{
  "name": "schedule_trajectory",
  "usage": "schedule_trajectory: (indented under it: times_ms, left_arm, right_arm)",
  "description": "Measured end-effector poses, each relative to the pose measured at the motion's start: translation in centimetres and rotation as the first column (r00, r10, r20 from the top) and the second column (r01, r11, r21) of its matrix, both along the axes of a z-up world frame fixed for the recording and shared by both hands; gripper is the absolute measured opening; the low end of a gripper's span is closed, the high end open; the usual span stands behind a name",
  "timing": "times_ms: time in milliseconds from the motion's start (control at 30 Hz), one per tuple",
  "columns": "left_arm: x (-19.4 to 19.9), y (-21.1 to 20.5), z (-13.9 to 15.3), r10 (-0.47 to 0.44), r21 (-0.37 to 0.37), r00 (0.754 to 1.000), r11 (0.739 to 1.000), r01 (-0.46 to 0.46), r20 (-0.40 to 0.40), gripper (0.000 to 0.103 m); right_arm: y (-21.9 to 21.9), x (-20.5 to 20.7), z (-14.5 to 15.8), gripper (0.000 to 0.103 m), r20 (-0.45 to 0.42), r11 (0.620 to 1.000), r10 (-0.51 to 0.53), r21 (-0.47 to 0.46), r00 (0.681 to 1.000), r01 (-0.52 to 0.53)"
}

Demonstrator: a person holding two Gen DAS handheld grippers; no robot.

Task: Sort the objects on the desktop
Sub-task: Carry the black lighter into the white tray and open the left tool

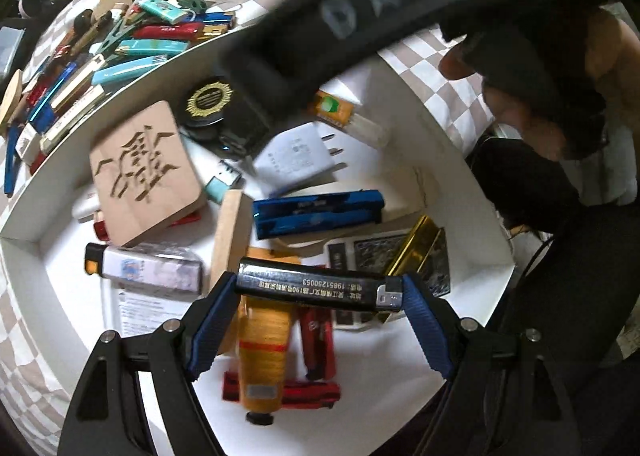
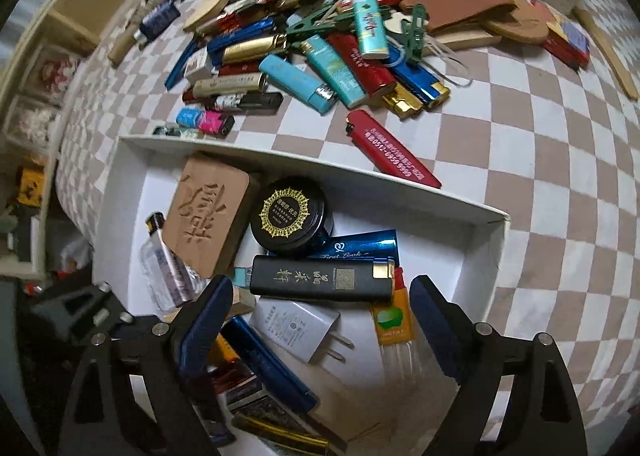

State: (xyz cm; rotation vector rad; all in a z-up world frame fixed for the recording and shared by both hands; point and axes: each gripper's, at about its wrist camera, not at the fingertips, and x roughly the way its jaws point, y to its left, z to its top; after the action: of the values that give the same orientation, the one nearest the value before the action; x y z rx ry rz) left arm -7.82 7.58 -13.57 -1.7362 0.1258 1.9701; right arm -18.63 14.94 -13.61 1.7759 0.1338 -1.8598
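The white box (image 2: 486, 234) sits on the checkered desk (image 2: 540, 135), already crowded. At its left end a clear lighter (image 2: 166, 268) lies beside the carved wooden tile (image 2: 210, 215); next to that is the round black tin (image 2: 290, 213), then a blue lighter (image 2: 360, 248) and an orange-labelled one (image 2: 392, 320) toward the right wall, with a white plug (image 2: 300, 330) just below the middle.

The left tool (image 1: 320, 292) hangs over the box, pinching a black lighter with white print (image 1: 316, 288) end to end between its blue pads.

The right tool (image 2: 320, 292) is spread, pads clear of the black lighter with gold cap (image 2: 324, 280) lying between them on the heap.

Beyond the box's far wall a red lighter (image 2: 394, 153) lies near the rim, and further off a tangle of lighters (image 2: 320, 67) and green clips (image 2: 416, 31).
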Motion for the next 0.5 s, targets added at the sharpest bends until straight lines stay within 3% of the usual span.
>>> schedule_trajectory:
  times_ms: [300,500]
  left_arm:
    - [-0.3,1.9,-1.1,0.036,0.053,0.999,0.998,-0.038,0.040,0.082]
    - [-0.2,2.5,-1.9,0.119,0.016,0.993,0.993,-0.119,-0.006,0.082]
  right_arm:
    - [1.1,-0.7,1.1,0.090,-0.007,0.997,-0.055,-0.048,0.998,0.055]
    - [1.7,-0.9,1.5,0.090,-0.021,0.996,-0.068,-0.052,0.997,0.067]
